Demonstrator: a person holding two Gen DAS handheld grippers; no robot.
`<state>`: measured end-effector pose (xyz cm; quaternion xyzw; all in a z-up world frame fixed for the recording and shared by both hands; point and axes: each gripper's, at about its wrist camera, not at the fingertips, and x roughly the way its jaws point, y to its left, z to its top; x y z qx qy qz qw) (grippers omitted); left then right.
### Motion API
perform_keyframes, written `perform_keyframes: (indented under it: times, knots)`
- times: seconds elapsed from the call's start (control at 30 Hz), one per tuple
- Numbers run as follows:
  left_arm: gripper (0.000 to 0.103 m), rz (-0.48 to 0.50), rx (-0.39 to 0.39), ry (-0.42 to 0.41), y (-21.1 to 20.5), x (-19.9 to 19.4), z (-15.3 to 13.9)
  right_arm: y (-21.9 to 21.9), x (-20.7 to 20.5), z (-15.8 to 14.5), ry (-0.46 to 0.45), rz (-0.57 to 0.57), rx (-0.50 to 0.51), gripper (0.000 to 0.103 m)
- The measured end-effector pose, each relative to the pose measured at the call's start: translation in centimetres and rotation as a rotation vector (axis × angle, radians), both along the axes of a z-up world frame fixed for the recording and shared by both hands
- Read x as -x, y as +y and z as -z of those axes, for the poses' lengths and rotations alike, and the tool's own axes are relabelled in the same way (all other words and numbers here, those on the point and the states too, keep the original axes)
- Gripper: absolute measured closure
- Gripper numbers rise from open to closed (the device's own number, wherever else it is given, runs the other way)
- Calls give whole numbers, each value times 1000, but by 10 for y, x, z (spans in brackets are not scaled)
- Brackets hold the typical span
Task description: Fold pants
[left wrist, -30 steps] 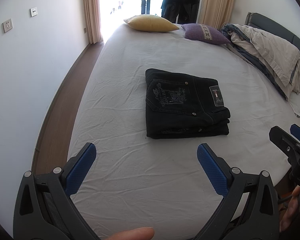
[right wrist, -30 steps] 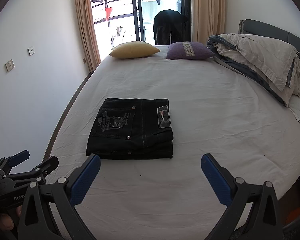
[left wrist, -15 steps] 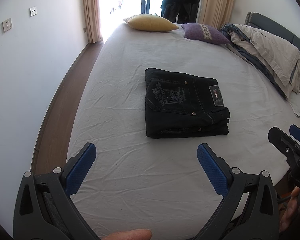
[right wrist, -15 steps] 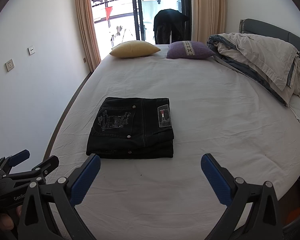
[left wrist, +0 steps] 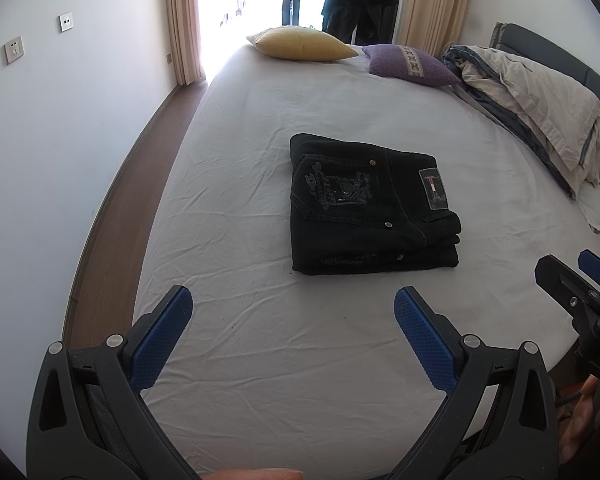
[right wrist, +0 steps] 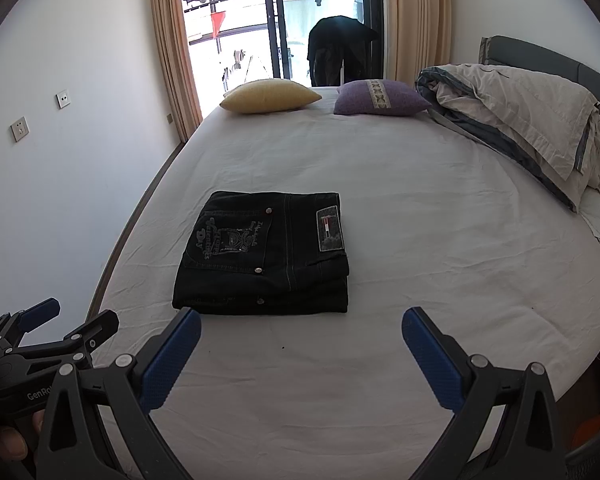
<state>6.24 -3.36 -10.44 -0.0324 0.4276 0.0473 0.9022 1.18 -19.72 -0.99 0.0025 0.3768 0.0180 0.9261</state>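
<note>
Black jeans (left wrist: 364, 208) lie folded into a compact rectangle on the white bed sheet (left wrist: 260, 120), back pocket and label patch facing up; they also show in the right wrist view (right wrist: 268, 256). My left gripper (left wrist: 294, 312) is open and empty, held above the sheet short of the jeans' near edge. My right gripper (right wrist: 302, 332) is open and empty, just in front of the jeans. Each gripper shows at the edge of the other's view: the right one (left wrist: 580, 280), the left one (right wrist: 56, 328).
A yellow pillow (right wrist: 270, 96) and a purple pillow (right wrist: 380, 98) lie at the far end of the bed. A bundled duvet (right wrist: 520, 112) lies along the right side by the dark headboard. A wall and a strip of wooden floor (left wrist: 112, 216) run along the left.
Both grippers have barely moved. The jeans lie unchanged and both grippers stay open.
</note>
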Motion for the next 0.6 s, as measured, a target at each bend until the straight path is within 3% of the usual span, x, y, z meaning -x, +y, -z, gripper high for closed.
perform_keyframes:
  times: [0.6]
  knots:
    - [0, 7, -24, -15, -9, 13, 5, -4, 6, 5, 15, -2, -5, 0]
